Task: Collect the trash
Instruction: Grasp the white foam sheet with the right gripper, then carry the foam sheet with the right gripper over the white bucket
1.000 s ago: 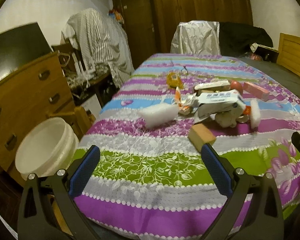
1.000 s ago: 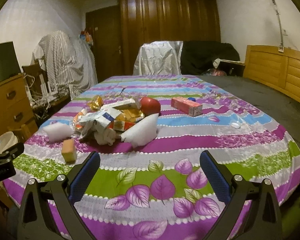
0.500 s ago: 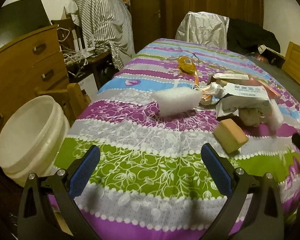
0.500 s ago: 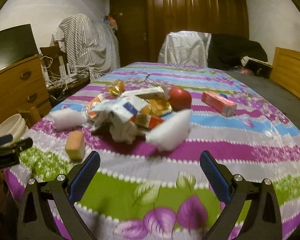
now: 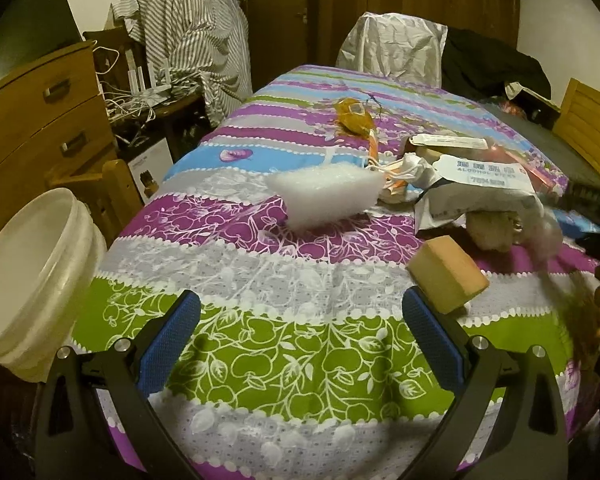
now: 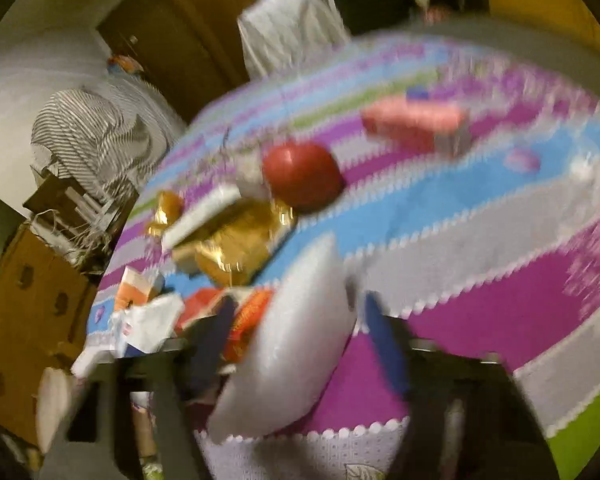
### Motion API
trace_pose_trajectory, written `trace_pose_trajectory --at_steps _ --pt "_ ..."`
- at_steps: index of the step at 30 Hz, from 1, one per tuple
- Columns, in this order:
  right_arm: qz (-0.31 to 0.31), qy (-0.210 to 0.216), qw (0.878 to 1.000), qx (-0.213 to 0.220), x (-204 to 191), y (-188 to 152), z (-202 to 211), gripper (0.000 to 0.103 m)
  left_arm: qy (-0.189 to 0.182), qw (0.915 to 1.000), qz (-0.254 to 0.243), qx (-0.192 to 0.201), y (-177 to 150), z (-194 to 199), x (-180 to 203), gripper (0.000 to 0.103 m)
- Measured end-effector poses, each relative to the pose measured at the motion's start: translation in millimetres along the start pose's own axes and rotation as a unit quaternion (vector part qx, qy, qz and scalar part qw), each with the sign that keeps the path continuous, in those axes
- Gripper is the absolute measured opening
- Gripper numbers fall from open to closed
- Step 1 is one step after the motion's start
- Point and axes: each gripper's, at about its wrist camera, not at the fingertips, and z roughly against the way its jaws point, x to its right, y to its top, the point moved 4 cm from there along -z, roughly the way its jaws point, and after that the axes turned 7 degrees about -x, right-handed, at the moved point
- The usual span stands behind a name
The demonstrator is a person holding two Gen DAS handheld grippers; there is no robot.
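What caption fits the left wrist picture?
Open left gripper hovers above a striped tablecloth, facing foam block, sponge and bucket.

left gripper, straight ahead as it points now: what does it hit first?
Probably the white foam block, though depth is unclear. The left gripper is open over bare tablecloth, and the foam lies nearly centred ahead. The tan sponge sits nearer but off by the right finger.

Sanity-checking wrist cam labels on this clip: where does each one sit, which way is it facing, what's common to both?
Left wrist: low at the table's near edge, level, looking along the striped tablecloth; white bucket at left; open left gripper below.
Right wrist: tilted, blurred, close over the trash pile; right gripper astride a white foam piece, grip unclear.
Shared: tablecloth, gold wrapper.
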Motion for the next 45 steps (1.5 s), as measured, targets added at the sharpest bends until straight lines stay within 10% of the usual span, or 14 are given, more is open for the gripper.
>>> trace_pose_trajectory --at_steps 13,25,29,30,45 --pt "-0.007 0.088 0.994 0.06 21 -44 87 0.035 -0.105 0.9941 -0.028 0.0 56 -4 -10 0.097" --pt "0.03 0.111 0.993 0.032 -3 -74 102 0.035 -0.208 0.9525 -0.217 -0.051 101 -85 21 0.097" --pt "0.056 0.092 0.993 0.037 -10 -77 101 0.035 -0.226 0.9437 -0.226 -0.085 91 -100 22 0.053" --pt "0.057 0.09 0.994 0.037 -11 -78 100 0.035 -0.228 0.943 -0.225 -0.09 88 -102 22 0.041" --pt "0.107 0.019 0.993 0.047 -19 -81 99 0.035 -0.261 0.9561 -0.126 -0.044 77 -45 -11 0.041"
